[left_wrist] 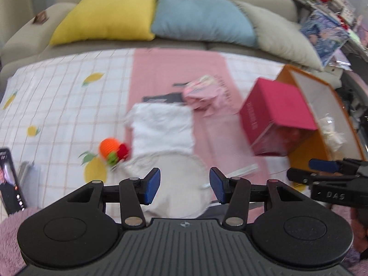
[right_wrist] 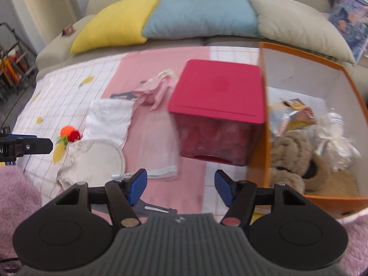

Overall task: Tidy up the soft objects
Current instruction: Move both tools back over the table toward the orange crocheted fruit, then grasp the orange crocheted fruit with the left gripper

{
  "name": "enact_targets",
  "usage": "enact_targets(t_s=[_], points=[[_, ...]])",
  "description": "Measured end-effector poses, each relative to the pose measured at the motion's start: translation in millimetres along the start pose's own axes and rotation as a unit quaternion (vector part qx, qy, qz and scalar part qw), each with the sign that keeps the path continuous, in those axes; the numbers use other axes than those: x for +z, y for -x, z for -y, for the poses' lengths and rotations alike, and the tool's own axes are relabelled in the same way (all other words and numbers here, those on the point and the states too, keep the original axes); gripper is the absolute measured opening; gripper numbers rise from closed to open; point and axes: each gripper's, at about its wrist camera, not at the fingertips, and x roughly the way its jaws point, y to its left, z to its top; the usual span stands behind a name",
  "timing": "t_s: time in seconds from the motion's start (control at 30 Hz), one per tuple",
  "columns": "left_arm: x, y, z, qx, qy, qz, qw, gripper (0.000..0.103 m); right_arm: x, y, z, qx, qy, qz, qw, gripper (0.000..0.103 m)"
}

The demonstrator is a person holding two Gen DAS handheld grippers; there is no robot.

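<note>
From my left wrist, my left tongs [left_wrist: 185, 185] stand wide with nothing between them, over a cream cloth [left_wrist: 177, 184]. Beyond it lies a white folded cloth [left_wrist: 163, 128], with an orange knitted toy [left_wrist: 112, 150] just to its left and a pink garment [left_wrist: 203, 93] past it. My right tongs [left_wrist: 322, 170] show at the right edge.

From my right wrist, my right tongs [right_wrist: 180, 187] also gape wide and empty above the pink sheet [right_wrist: 191, 179]. A red box [right_wrist: 218, 92] sits just beside the orange box [right_wrist: 262, 115], which holds a brown plush [right_wrist: 289, 158].

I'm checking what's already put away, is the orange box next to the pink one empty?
No, the orange box already holds a brown plush item and a white bundle.
</note>
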Motion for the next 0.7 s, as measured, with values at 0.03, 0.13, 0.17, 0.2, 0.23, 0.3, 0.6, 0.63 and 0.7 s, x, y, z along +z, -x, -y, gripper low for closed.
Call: enact_targets(t_s=[0.03,0.13,0.17,0.2,0.23,0.3,0.6,0.63,0.7], points=[[-1.2,-3.4,-5.3,0.005,-0.002,-0.003,1.0,0.058,0.8,-4.7,-4.2,0.003,0.006,-0.005,1.0,0.065],[-6.2,-13.3,-21.6,0.029,-0.021,-0.01,0.9993,0.058,4.1,-18.7,-19.5,0.014,0.031,-0.017,0.999,0.065],[-5.5,-17.5,-26.0,0.039,-0.029,-0.013,0.9987,0.058,6.2,-23.4,-24.6,0.017,0.04,-0.021,0.999,0.065],[-4.0,-21.5,-30.8,0.049,-0.038,-0.013,0.998,0.058,8.4,-28.3,-29.4,0.019,0.048,-0.024,0.998,0.065],[-3.4,-25.8,-37.1,0.056,-0.047,-0.012,0.9973,0.059,10.3,-32.9,-34.3,0.023,0.056,-0.028,0.998,0.065],[2.2,-37.1,-48.0,0.063,-0.062,-0.012,0.996,0.059,13.9,-41.1,-43.6,0.028,0.07,-0.033,0.997,0.065],[16.1,-95.5,-89.8,0.073,-0.059,-0.033,0.9951,0.059,31.4,-68.4,-74.8,0.03,0.106,-0.051,0.993,0.065],[16.0,-99.9,-91.7,0.071,-0.058,-0.036,0.9952,0.059,32.7,-70.6,-76.7,0.029,0.108,-0.053,0.992,0.065],[15.5,-106.3,-92.6,0.066,-0.057,-0.04,0.9953,0.062,34.6,-74.3,-78.9,0.029,0.111,-0.057,0.992,0.065]])
